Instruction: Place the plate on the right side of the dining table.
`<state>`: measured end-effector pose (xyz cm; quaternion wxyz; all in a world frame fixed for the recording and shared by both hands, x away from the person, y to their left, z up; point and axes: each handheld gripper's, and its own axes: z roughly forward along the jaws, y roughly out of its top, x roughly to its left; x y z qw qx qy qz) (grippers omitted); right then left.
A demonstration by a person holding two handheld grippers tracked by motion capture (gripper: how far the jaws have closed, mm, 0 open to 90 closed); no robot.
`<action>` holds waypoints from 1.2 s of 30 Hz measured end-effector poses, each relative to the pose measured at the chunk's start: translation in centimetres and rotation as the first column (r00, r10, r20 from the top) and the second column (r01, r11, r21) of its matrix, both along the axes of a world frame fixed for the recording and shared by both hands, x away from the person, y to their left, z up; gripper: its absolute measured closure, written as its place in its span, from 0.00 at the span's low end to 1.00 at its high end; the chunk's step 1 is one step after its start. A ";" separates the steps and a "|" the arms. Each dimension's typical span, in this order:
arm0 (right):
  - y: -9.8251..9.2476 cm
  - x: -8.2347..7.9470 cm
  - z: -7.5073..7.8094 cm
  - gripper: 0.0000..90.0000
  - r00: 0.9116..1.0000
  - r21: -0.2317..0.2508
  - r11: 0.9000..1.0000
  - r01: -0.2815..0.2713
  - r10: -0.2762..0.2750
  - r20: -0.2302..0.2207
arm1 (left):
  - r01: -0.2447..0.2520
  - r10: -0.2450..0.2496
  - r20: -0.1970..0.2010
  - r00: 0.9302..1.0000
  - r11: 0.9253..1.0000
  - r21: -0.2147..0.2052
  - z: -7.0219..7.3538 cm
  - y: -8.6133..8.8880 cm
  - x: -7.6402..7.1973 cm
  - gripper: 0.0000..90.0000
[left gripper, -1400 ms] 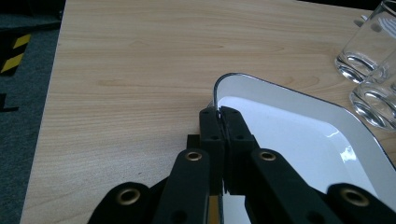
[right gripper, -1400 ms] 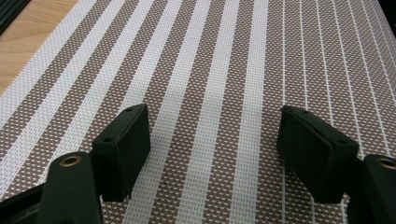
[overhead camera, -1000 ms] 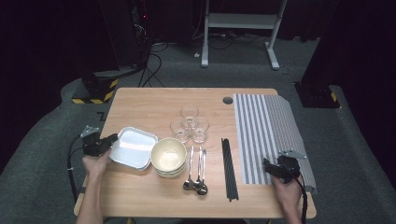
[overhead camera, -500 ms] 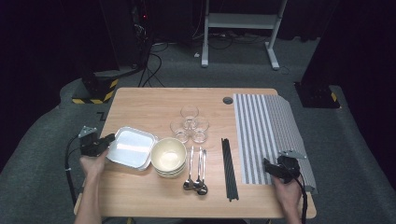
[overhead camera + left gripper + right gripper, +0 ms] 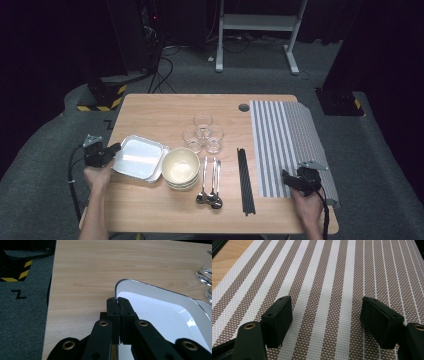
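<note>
A white square plate (image 5: 140, 156) lies at the left of the wooden table (image 5: 160, 107), with what looks like a second one under it. My left gripper (image 5: 116, 148) is shut on its left rim. In the left gripper view the two jaws (image 5: 117, 301) pinch the near corner of the plate (image 5: 162, 312), one jaw outside the rim and one inside. My right gripper (image 5: 286, 177) rests low over the near end of the striped brown-and-white placemat (image 5: 285, 135). In the right gripper view it (image 5: 325, 320) stands open above the mat (image 5: 332, 270) with nothing between its jaws.
Stacked cream bowls (image 5: 180, 167) touch the plate's right side. Three clear glasses (image 5: 202, 132) stand behind them, one showing in the left gripper view (image 5: 206, 270). Spoons (image 5: 210, 182) and black chopsticks (image 5: 245, 180) lie between the bowls and the mat. A round grommet (image 5: 244, 107) sits near the far edge.
</note>
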<state>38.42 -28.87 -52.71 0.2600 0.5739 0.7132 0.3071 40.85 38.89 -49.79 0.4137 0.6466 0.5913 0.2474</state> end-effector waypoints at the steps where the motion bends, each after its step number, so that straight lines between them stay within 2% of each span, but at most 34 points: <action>1: 0.0 0.0 0.0 0.29 1.000 0.000 1.000 0.000 0.000 0.000 | -0.002 0.002 0.001 1.000 1.000 0.000 0.0 0.0 0.0 0.99; 36: 0.0 0.0 0.0 0.29 1.000 -0.001 1.000 0.000 0.000 0.001 | -0.044 0.043 0.016 0.999 0.999 0.029 0.1 0.7 -0.2 0.98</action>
